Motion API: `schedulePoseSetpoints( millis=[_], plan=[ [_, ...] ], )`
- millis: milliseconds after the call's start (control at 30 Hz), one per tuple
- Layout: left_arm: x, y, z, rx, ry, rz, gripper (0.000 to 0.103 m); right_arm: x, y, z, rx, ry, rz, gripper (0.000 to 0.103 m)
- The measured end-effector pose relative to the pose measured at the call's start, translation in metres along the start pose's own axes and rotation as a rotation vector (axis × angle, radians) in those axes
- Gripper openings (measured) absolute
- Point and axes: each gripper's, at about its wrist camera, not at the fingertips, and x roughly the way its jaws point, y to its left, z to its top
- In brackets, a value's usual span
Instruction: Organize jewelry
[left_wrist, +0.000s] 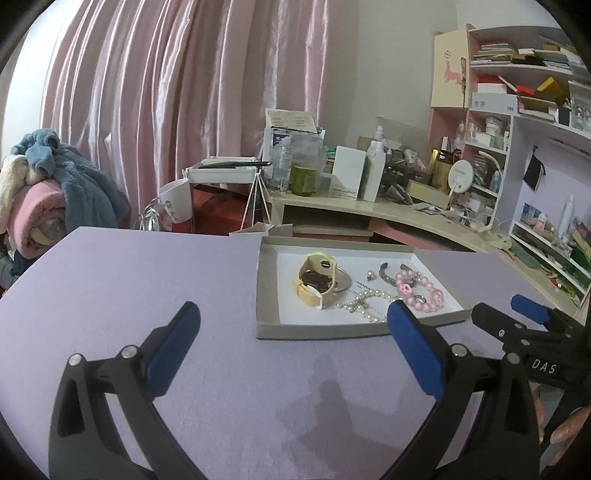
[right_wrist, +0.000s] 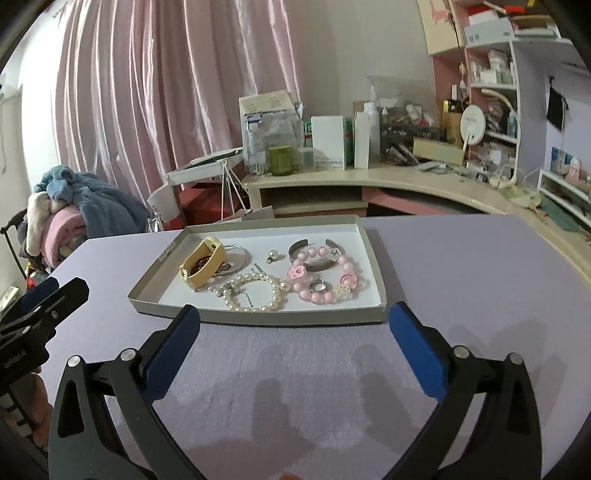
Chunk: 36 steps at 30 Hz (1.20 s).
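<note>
Nearest, left hand-held gripper (left_wrist: 293, 345) and right hand-held gripper (right_wrist: 293, 347), both spread wide and empty above the lilac desk (right_wrist: 461, 266). Just beyond, shallow tray (right_wrist: 258, 319) holding pearl bracelet (right_wrist: 258, 291), pink bead bracelet (right_wrist: 325, 280), yellow strap (right_wrist: 203, 267). Farther back, pink curtain (right_wrist: 166, 92).

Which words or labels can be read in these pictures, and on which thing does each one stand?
"DAS": on the black body of the right tongs, left wrist view.
Print on the tray floor near the pearl bracelet: too small.
Lettering on the left tongs: blurred.
Boxes on the desk: unreadable.
</note>
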Motion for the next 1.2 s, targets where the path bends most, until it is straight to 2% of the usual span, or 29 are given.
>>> schedulePoseSetpoints(
  millis=[167,467,667,967,1200],
  plan=[
    [-0.003,-0.001,-0.003,0.010,-0.028,-0.009,0.101,-0.003,0.005,-0.006,-0.017,-0.029,0.004,0.102],
    [0.002,0.001,-0.009,0.003,0.006,-0.004,0.101,0.008,0.005,-0.012,-0.008,0.032,0.006,0.102],
    [0.002,0.004,-0.011,-0.011,-0.008,-0.021,0.101,0.002,0.004,-0.013,-0.006,-0.005,0.009,0.102],
    [-0.004,-0.005,-0.013,0.037,-0.033,-0.020,0.101,-0.003,0.003,-0.012,-0.004,-0.037,0.015,0.102],
    [-0.004,-0.007,-0.011,0.038,-0.027,-0.016,0.101,-0.003,0.006,-0.011,-0.017,-0.032,0.012,0.102]
  ],
)
